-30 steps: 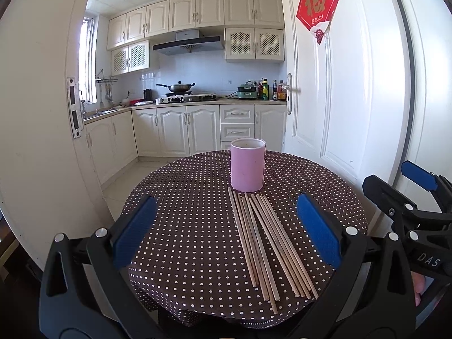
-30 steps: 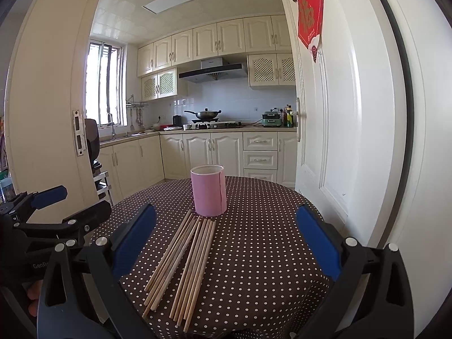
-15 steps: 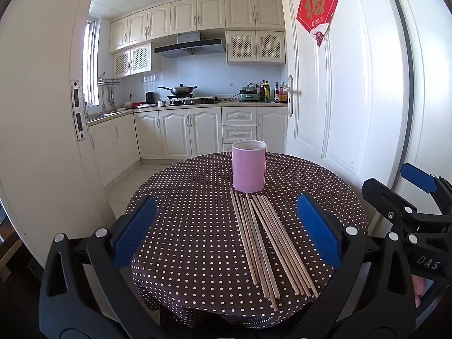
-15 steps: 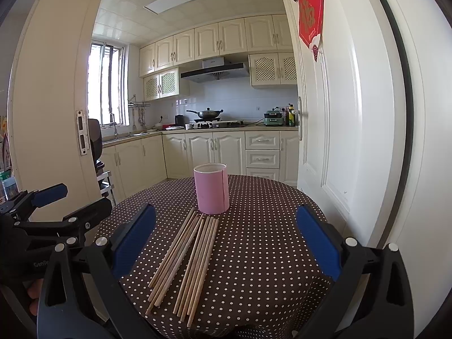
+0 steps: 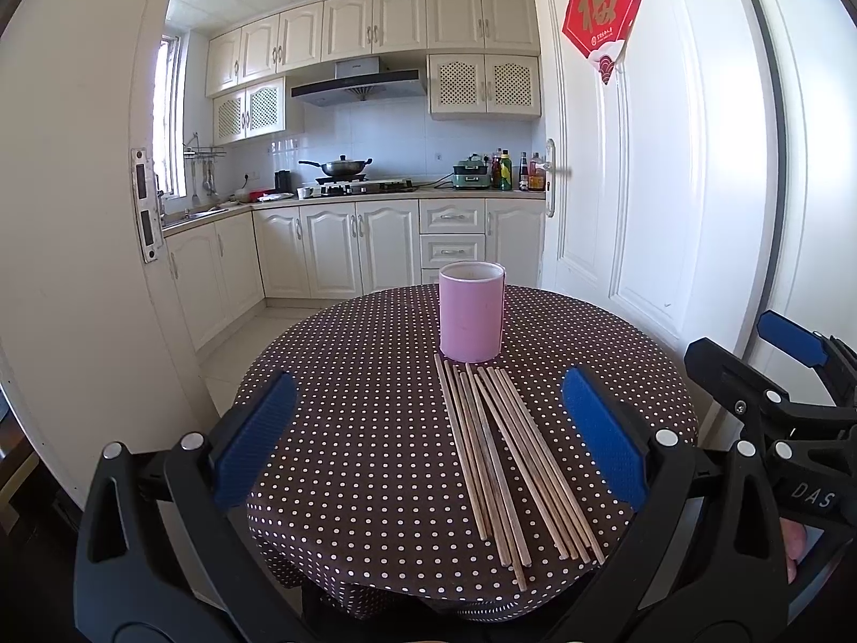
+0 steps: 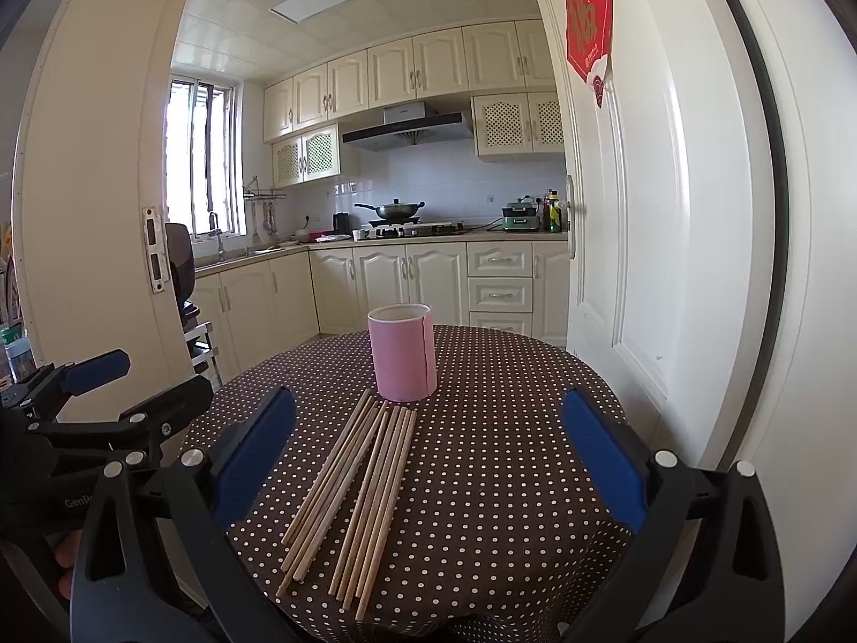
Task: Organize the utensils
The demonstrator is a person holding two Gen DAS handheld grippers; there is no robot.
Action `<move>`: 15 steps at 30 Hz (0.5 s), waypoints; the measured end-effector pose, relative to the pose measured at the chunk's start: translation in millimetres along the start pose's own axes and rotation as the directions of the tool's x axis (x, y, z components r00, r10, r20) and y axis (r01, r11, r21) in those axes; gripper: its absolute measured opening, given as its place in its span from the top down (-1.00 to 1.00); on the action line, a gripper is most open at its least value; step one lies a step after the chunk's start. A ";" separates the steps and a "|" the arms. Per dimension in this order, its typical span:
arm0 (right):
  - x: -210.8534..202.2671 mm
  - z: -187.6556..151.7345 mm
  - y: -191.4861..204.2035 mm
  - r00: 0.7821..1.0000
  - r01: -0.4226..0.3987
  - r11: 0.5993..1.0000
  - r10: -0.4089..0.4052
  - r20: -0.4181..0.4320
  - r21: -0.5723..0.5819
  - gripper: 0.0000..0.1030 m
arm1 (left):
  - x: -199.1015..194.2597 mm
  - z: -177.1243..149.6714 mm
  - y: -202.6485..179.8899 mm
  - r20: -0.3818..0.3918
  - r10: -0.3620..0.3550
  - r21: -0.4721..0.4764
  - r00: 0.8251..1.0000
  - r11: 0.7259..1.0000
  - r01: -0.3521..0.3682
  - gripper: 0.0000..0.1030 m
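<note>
Just in front of the pink cup, where the wooden chopsticks lie side by side on the dotted tablecloth, we hold the left gripper and right gripper wide open and empty, and we judge it best to pinch one pair mid-length, then tip it upright into the cup.

left claw: spread wide, empty | right claw: spread wide, empty

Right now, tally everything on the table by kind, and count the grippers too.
Pink cup: 1
Wooden chopsticks: about 10 (they lie bunched and overlapping, so the exact count is unsure)
Grippers: 2, the left gripper and the right gripper, both open and empty
Total: about 13
</note>
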State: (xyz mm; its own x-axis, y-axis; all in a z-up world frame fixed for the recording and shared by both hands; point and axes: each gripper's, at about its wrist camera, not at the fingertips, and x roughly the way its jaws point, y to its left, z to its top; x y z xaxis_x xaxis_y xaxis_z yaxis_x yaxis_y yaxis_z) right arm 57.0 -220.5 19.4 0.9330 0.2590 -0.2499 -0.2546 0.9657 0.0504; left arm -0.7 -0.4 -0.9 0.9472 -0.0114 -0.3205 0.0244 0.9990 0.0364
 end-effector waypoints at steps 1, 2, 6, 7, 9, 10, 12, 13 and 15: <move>-0.3 -0.2 0.0 1.000 -0.001 1.000 0.001 -0.001 0.002 -0.87 | 0.5 -0.3 0.0 -0.001 0.000 0.000 1.000 1.000 0.000 -0.88; 0.4 -0.1 -0.3 1.000 -0.001 1.000 0.001 -0.004 0.004 -0.87 | 1.2 -0.3 0.4 -0.003 0.000 -0.001 1.000 1.000 0.000 -0.88; 3.4 0.7 -1.1 1.000 -0.003 1.000 0.004 -0.013 0.011 -0.87 | 4.4 -0.5 1.0 -0.008 -0.001 -0.003 1.000 1.000 0.001 -0.88; 4.2 0.6 -1.2 1.000 -0.003 1.000 0.003 -0.015 0.010 -0.87 | 5.2 -0.2 1.3 -0.009 -0.001 -0.002 1.000 1.000 0.001 -0.88; 5.8 0.6 -1.5 1.000 -0.001 1.000 0.002 -0.019 0.010 -0.87 | 7.6 -0.2 1.4 -0.014 0.000 -0.002 1.000 1.000 0.000 -0.88; 6.7 0.4 -1.8 1.000 -0.001 1.000 0.001 -0.021 0.011 -0.87 | 9.0 -0.3 1.6 -0.017 -0.001 -0.003 1.000 1.000 0.001 -0.88; 8.2 -0.3 -2.3 1.000 -0.001 1.000 0.001 -0.025 0.012 -0.87 | 11.2 -0.6 2.1 -0.021 -0.001 -0.003 1.000 1.000 0.000 -0.88; 9.5 -0.5 -2.5 1.000 -0.001 1.000 0.002 -0.029 0.012 -0.87 | 12.5 -0.7 2.3 -0.024 0.000 -0.004 1.000 1.000 0.000 -0.88; 12.0 -1.1 -2.6 0.999 -0.001 1.000 0.001 -0.037 0.013 -0.87 | 15.7 -0.4 3.1 -0.030 0.001 -0.004 1.000 1.000 -0.001 -0.88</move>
State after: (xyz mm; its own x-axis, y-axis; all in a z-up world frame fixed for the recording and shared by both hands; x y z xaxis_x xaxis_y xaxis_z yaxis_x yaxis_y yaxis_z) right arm 68.6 -219.9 15.2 0.9227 0.2596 -0.2850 -0.2523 0.9656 0.0628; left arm 14.1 2.6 -6.2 0.9373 -0.0094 -0.3485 0.0222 0.9992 0.0328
